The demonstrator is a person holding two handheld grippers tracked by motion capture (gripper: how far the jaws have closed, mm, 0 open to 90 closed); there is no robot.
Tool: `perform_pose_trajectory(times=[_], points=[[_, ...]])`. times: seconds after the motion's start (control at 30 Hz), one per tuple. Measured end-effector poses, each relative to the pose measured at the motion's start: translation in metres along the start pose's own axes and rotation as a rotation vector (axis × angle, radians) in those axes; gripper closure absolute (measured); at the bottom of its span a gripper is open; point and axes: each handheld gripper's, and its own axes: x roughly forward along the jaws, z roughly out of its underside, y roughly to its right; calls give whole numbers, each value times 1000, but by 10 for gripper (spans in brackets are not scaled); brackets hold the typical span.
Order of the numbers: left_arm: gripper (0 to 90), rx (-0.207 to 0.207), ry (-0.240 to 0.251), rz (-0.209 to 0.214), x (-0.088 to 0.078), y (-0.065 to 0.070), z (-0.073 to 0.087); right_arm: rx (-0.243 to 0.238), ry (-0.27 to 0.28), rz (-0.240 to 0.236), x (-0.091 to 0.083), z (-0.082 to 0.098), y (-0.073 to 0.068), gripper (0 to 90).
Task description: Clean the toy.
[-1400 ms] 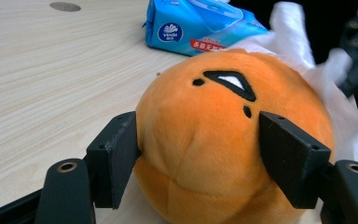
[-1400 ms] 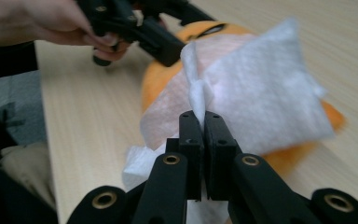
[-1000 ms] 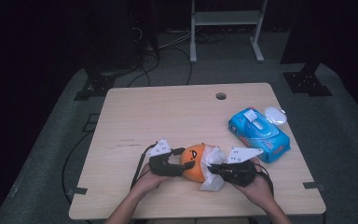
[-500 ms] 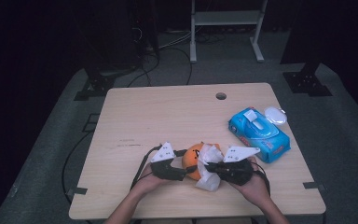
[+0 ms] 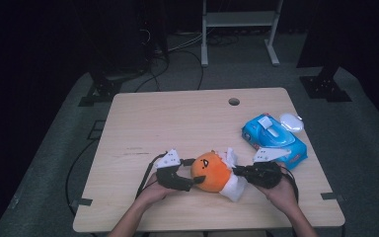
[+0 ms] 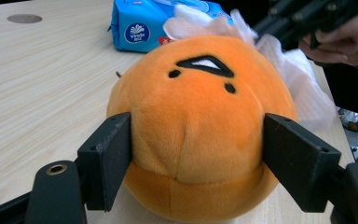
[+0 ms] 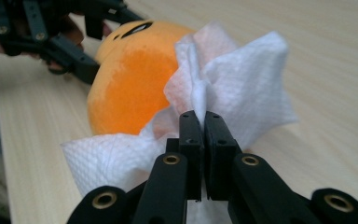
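An orange plush toy point(image 5: 210, 171) with a small black face lies near the front of the table point(image 5: 177, 118). My left gripper point(image 5: 191, 173) comes at it from the left. In the left gripper view its pads point(image 6: 107, 158) dent both sides of the toy point(image 6: 200, 107); these jaws have just been opening, with the toy still between them. My right gripper point(image 7: 199, 121) is shut on a crumpled white wipe point(image 7: 242, 88) that rests against the toy's point(image 7: 130, 79) right side. From above, the wipe point(image 5: 233, 186) lies between the toy and the right gripper point(image 5: 238, 172).
A blue pack of wipes point(image 5: 274, 139) lies at the right of the table, with a small white lid point(image 5: 291, 122) behind it. A round cable hole point(image 5: 234, 101) sits near the far edge. A white rack point(image 5: 239, 19) and cables stand on the floor beyond.
My right gripper has shifted a little to the right with the wipe still in it. The toy and my left hand have stayed in place.
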Motion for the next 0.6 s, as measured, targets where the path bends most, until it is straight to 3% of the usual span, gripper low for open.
perform_pose_trajectory(times=[0.07, 0.13, 0.17, 0.27, 0.33, 0.4, 0.5, 0.6], points=[[275, 3, 4, -7, 0, 0, 0, 0, -27, -60, 0, 0, -4, 863], [297, 10, 5, -14, 1, 2, -1, -19, -33, -68, 0, 1, -10, 864], [304, 5, 7, -13, 2, 3, -1, -34, -23, -56, -2, -1, -14, 863], [313, 18, 7, -15, 6, 9, -5, -72, 32, -110, -3, -10, -29, 861], [312, 46, 0, -23, 8, 14, -6, -107, 29, -108, 2, -15, -38, 859], [293, 67, -5, -31, 9, 17, -7, -144, 4, -62, 8, -15, -41, 859], [225, 61, -8, -18, 8, 15, -6, -92, 24, -70, 6, -12, -31, 860], [172, 69, -11, 1, 11, 16, -5, -79, 57, -51, 0, -13, -31, 861]])
